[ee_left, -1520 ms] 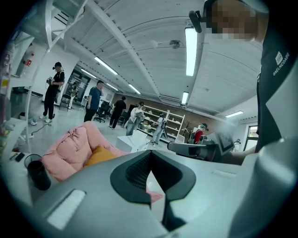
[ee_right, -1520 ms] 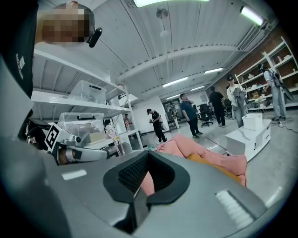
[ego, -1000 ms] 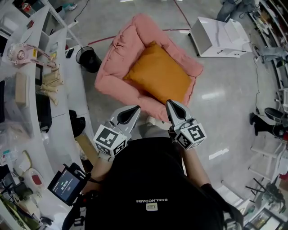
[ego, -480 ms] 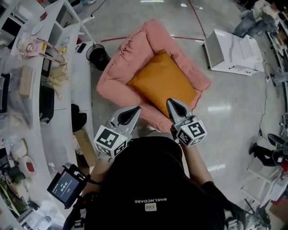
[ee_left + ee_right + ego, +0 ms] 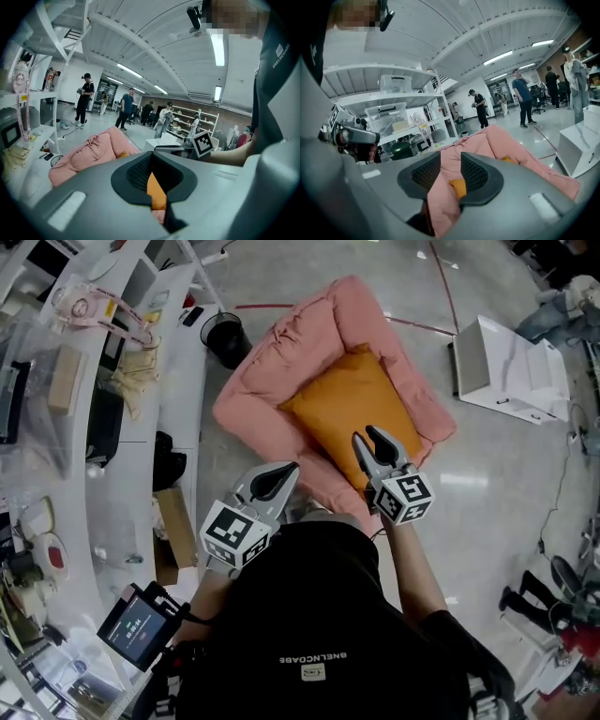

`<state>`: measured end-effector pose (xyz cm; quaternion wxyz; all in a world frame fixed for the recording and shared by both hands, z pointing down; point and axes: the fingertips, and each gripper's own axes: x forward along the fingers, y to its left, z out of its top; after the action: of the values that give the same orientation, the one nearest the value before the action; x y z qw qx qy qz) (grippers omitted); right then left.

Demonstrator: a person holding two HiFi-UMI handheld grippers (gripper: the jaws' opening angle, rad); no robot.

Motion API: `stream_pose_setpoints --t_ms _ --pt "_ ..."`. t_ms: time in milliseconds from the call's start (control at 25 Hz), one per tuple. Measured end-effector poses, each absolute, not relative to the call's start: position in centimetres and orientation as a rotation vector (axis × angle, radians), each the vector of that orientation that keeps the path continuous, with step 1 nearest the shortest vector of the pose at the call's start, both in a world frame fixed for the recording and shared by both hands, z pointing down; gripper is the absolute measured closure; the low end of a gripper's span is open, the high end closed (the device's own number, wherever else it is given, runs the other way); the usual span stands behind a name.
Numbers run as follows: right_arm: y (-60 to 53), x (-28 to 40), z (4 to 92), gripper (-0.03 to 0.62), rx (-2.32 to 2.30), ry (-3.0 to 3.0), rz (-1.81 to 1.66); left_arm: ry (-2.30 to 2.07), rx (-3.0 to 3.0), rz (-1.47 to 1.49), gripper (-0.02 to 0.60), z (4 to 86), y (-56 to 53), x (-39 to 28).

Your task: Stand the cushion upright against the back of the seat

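Head view: cushion lying flat in the pink seat, 2 grippers at its near rim.
The orange cushion [image 5: 352, 413] lies flat on the base of the pink seat [image 5: 251, 401], not yet leaning on the seat's far back [image 5: 319, 315]. The right gripper [image 5: 367, 435] hangs over the cushion's near edge; its fingers [image 5: 476, 174] have just been opening and stand apart with nothing between them, probably so they can take that edge and tip it up. The left gripper [image 5: 287, 469], fingers [image 5: 138, 171] closed and empty, sits to the left by the rim, likely ready to steady the cushion.
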<state>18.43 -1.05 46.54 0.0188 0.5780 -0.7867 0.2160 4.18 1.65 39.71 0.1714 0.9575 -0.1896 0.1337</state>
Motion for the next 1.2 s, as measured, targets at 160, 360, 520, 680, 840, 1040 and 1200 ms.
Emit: stream_pose_setpoints --t_ms 160,360,520,680,840,1040,1200 --pt "-2.6 18.6 48.1 0.462 1.742 -2.434 0.675 -0.581 2.706 0.396 0.563 40.1 0.7 3.1" --pt "-4.7 18.5 50.9 0.405 1.665 -2.401 0.715 -0.623 2.675 0.387 0.563 40.0 -0.7 1.9" --pt "-6.6 18.1 53.9 0.376 1.573 -2.370 0.735 -0.632 2.665 0.419 0.563 40.7 -0.7 1.3" --pt "-8.3 18.1 56.5 0.319 1.500 -2.321 0.760 -0.665 2.658 0.443 0.563 41.1 -0.6 0.6" --pt "-10.2 18.2 59.0 0.273 1.458 -2.277 0.785 -0.735 2.605 0.430 0.563 41.9 -1.4 -0.9" --pt "-12.2 19.0 62.1 0.202 1.378 -2.203 0.800 -0.801 2.562 0.442 0.563 42.4 -1.5 -1.9" --pt "-13.8 19.8 65.2 0.141 1.330 -2.137 0.819 -0.821 2.532 0.488 0.563 43.8 -0.7 -2.4"
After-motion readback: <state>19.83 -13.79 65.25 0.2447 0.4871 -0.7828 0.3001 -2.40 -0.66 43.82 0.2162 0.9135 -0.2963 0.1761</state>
